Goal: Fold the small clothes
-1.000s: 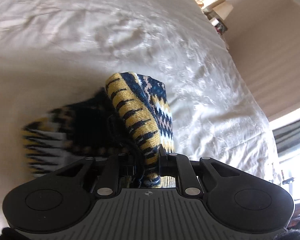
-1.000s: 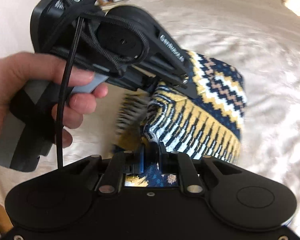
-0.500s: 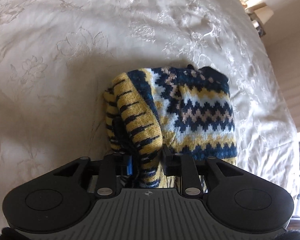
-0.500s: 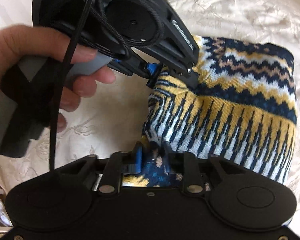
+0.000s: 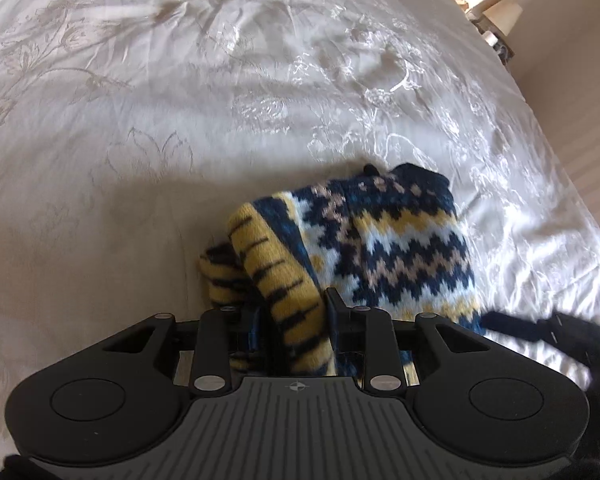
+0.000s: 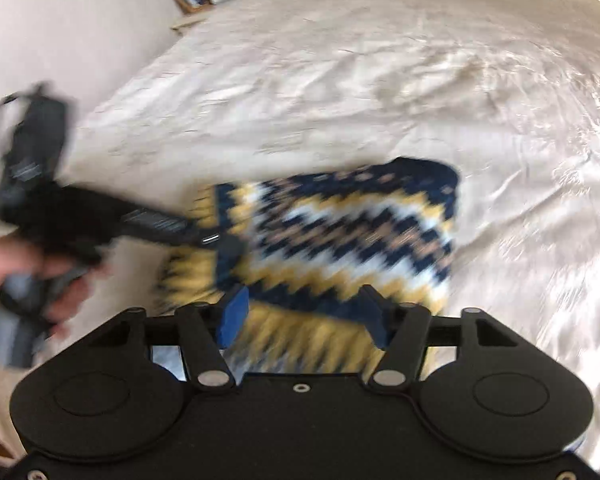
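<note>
Where bedspread lies bare, folded knit near its edge

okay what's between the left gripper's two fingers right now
In the left wrist view, a yellow and black striped fold of the knit sweater sits between the left gripper fingers. The rest lies on the bedspread.

The knitted garment carries navy, white, tan and yellow zigzags, with a yellow band striped in black. The bedspread is glossy cream with a tone-on-tone flower pattern. Each gripper is black.
</note>
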`<state>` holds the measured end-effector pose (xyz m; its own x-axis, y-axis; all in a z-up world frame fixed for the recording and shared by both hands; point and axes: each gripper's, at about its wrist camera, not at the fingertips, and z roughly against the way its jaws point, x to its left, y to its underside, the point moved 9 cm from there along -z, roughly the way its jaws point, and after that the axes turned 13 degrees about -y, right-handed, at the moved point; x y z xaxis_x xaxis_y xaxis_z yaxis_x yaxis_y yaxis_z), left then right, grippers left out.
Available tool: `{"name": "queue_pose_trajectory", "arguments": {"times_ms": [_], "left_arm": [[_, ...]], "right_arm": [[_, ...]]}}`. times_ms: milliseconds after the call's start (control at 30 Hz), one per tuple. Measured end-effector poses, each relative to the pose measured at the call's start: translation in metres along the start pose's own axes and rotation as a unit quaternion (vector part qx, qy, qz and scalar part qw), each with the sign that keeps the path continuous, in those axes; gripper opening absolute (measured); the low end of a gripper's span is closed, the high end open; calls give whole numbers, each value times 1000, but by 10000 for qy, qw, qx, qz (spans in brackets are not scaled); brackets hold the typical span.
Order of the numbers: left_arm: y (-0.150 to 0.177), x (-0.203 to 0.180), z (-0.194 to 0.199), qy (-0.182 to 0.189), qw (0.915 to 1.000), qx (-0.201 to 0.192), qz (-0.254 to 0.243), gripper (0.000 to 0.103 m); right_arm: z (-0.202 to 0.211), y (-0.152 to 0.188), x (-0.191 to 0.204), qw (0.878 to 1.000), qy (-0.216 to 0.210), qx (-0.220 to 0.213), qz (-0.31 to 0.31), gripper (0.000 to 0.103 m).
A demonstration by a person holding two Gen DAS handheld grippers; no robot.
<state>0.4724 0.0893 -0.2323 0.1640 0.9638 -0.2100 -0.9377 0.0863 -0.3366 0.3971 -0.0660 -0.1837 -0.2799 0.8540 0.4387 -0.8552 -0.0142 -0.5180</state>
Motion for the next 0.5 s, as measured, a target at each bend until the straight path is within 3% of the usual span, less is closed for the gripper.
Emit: {"name": "queue_pose_trajectory", "arguments": {"times_ms": [200, 333, 500], "left_arm": [[4, 10, -8, -67, 9996, 49, 261, 34], [5, 15, 3, -83, 9991, -12, 422, 35], [14, 12, 39, -285, 9979, -372, 438, 45]], "right_arm": [[-40, -6, -62, 9963, 695, 498, 2, 58], [-28, -12, -68, 9966, 722, 320, -231, 61], [-3, 0, -66, 9974, 533, 68, -473, 65]]}}
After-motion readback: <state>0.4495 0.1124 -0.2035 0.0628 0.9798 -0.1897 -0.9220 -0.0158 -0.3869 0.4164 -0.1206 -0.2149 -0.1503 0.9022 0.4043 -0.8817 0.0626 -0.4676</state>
